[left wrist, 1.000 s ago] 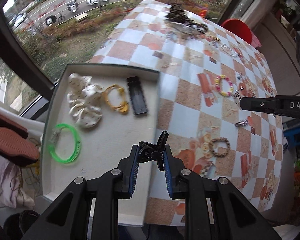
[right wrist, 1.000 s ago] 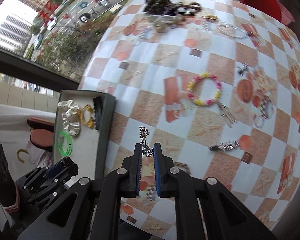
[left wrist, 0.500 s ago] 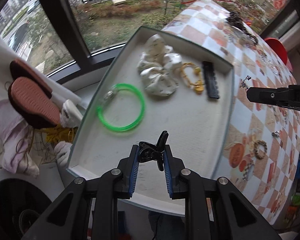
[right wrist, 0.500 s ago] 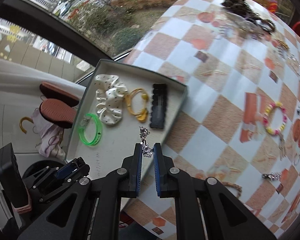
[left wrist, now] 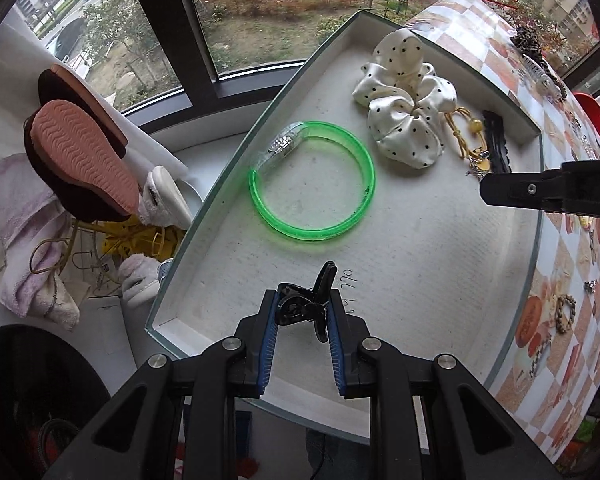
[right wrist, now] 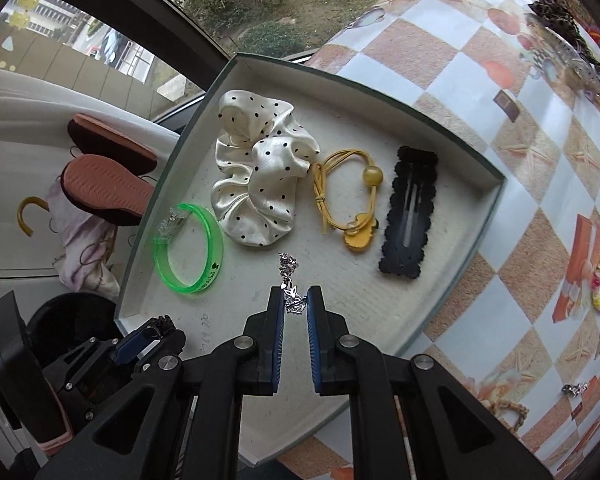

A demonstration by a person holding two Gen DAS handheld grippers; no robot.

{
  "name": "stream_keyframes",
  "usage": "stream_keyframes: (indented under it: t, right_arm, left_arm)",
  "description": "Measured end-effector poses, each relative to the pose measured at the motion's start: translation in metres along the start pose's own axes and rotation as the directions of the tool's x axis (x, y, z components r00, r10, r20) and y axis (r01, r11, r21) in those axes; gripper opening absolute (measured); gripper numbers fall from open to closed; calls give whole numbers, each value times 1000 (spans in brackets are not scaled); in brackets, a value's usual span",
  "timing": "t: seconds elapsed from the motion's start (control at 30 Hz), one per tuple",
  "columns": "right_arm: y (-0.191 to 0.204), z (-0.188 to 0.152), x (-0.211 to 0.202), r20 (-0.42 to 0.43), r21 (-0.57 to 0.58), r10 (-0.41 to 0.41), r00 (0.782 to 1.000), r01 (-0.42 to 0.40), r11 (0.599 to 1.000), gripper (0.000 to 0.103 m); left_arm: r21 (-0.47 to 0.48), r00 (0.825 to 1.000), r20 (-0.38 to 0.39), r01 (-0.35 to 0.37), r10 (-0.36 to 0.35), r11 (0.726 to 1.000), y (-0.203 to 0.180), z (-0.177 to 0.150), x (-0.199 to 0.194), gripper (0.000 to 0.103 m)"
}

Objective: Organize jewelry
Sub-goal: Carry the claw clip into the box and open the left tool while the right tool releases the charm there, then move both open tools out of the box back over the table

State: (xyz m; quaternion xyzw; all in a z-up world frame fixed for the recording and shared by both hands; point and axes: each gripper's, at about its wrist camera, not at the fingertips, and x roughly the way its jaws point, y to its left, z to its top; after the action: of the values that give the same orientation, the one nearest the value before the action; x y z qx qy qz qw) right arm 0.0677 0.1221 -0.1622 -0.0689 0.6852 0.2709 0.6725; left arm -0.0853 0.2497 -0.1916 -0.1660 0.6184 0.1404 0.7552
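Left wrist view: a black claw clip (left wrist: 306, 304) is being gripped by the left tongs (left wrist: 303, 312) above the tray (left wrist: 228, 172). A silver chain (right wrist: 290, 286) is being pinched by the nearly closed right tongs (right wrist: 295, 300) over the tray, near the green bangle (right wrist: 192, 252).

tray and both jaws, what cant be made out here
- Silver charm: right wrist view, too small to tell if earring or chain.
- Black claw clip: left wrist view, its lower half sits behind the left gripper's jaws.
- Tray near edge: both views, behind the grippers.
- Pencilled marks: illegible.
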Motion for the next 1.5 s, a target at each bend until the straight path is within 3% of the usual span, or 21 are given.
stream_keyframes:
  t: [0.37, 0.63, 0.77, 0.8, 0.83, 0.9, 1.13, 1.23, 1.3, 1.5]
  right_arm:
    - [-9, 7, 24, -41, 1, -57, 998, 57, 998, 13]
    - [-13, 8, 26, -51, 1, -52, 997, 53, 999, 14]
    - [-13, 7, 17, -35, 16, -37, 999, 38, 999, 24]
    - [-14, 7, 14, -30, 19, -33, 999, 33, 999, 26]
    - [-15, 7, 10, -22, 22, -26, 999, 26, 999, 29]
    - [-15, 6, 0, -5, 25, -18, 1000, 18, 1000, 31]
    - [-20, 2, -33, 57, 52, 26, 998, -29, 998, 36]
    - [-23, -1, -44, 75, 64, 36, 997, -41, 997, 45]
    - [-26, -6, -51, 86, 72, 34, 996, -41, 997, 53]
    - [-45, -21, -68, 108, 116, 22, 994, -35, 993, 68]
  left_arm:
    - [15, 1000, -23, -9, 9, 1000, -4, -2, 11, 28]
    - [35, 999, -28, -27, 28, 999, -7, -1, 9, 29]
    - [24, 999, -22, -38, 39, 999, -8, 0, 5, 29]
    - [26, 999, -19, -40, 41, 999, -8, -1, 4, 33]
    - [28, 999, -16, -42, 42, 999, -9, -1, 2, 58]
    - [27, 999, 11, -53, 53, 998, -9, -1, -5, 86]
    - [50, 999, 15, -47, 47, 998, -14, 2, -17, 86]
    - [47, 999, 12, -48, 48, 998, -14, 4, -21, 88]
    - [42, 998, 14, -63, 63, 997, -14, 5, -24, 103]
    - [74, 997, 24, -73, 72, 995, -23, 10, -33, 103]
